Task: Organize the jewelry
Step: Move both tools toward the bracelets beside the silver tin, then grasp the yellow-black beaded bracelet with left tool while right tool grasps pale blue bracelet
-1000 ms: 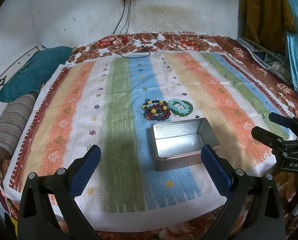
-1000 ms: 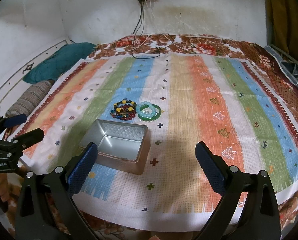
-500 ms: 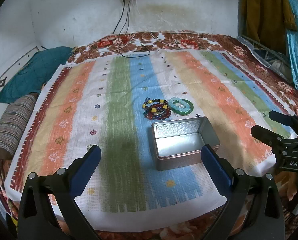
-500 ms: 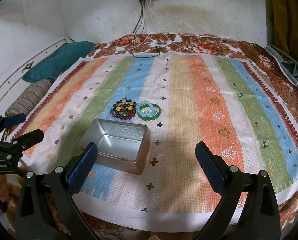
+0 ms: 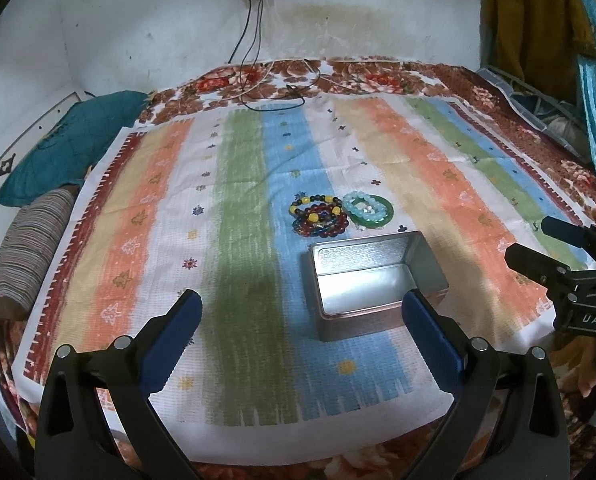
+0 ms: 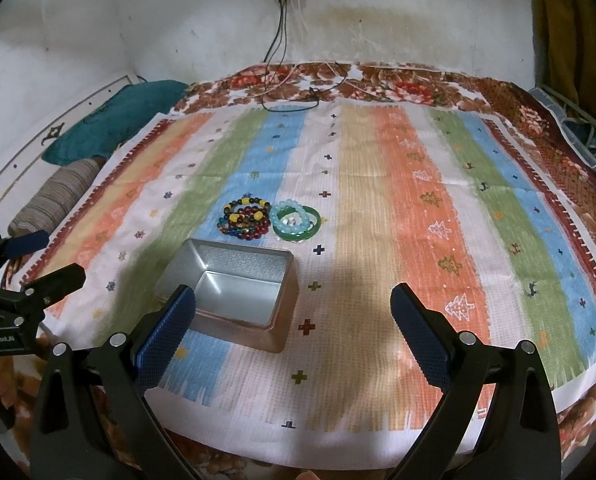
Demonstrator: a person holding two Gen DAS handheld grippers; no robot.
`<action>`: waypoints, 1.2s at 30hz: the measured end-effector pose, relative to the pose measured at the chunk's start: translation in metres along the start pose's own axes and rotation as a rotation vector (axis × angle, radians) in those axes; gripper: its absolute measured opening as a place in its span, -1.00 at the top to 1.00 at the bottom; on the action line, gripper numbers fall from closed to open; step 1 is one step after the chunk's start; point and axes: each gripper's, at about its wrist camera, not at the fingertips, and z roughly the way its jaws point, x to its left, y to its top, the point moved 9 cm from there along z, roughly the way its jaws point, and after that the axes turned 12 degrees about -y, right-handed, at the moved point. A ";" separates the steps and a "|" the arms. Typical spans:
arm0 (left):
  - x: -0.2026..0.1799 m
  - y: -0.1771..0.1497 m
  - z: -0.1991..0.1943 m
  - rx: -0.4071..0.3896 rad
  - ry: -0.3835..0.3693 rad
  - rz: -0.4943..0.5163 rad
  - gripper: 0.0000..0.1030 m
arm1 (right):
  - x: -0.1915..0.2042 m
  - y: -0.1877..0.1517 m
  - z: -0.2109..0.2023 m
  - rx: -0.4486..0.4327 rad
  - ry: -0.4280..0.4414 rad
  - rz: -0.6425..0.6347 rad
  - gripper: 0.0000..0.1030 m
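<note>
An open, empty silver tin box (image 5: 372,280) (image 6: 233,294) sits on the striped cloth. Just beyond it lie a pile of dark red, blue and yellow bead bracelets (image 5: 318,216) (image 6: 245,218) and a pile of green and pale blue bracelets (image 5: 370,210) (image 6: 295,222). My left gripper (image 5: 302,320) is open and empty, held above the cloth's near edge, short of the box. My right gripper (image 6: 293,316) is open and empty, also short of the box. Each gripper shows at the side of the other view: the right one (image 5: 538,248), the left one (image 6: 45,260).
The striped cloth (image 5: 145,240) covers a floral bedspread (image 5: 358,80). A teal pillow (image 5: 57,152) and a striped bolster (image 5: 25,252) lie at the left. Cables (image 5: 273,96) trail from a wall socket at the far edge. Hanging clothes (image 5: 538,20) are at the right.
Both views have shifted very slightly; the grippers stay open and empty. The box and bracelets have not moved.
</note>
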 end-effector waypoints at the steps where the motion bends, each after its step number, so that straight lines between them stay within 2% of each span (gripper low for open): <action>1: 0.000 0.001 0.001 0.001 0.003 0.000 -0.89 | 0.000 0.001 0.000 0.001 0.000 -0.001 -0.92; 20: 0.010 0.026 0.034 0.093 0.022 -0.036 -0.89 | 0.010 0.033 0.025 0.039 0.000 -0.055 -0.92; 36: 0.036 0.056 0.070 0.143 0.041 -0.143 -0.89 | 0.019 0.055 0.059 0.107 0.034 -0.074 -0.92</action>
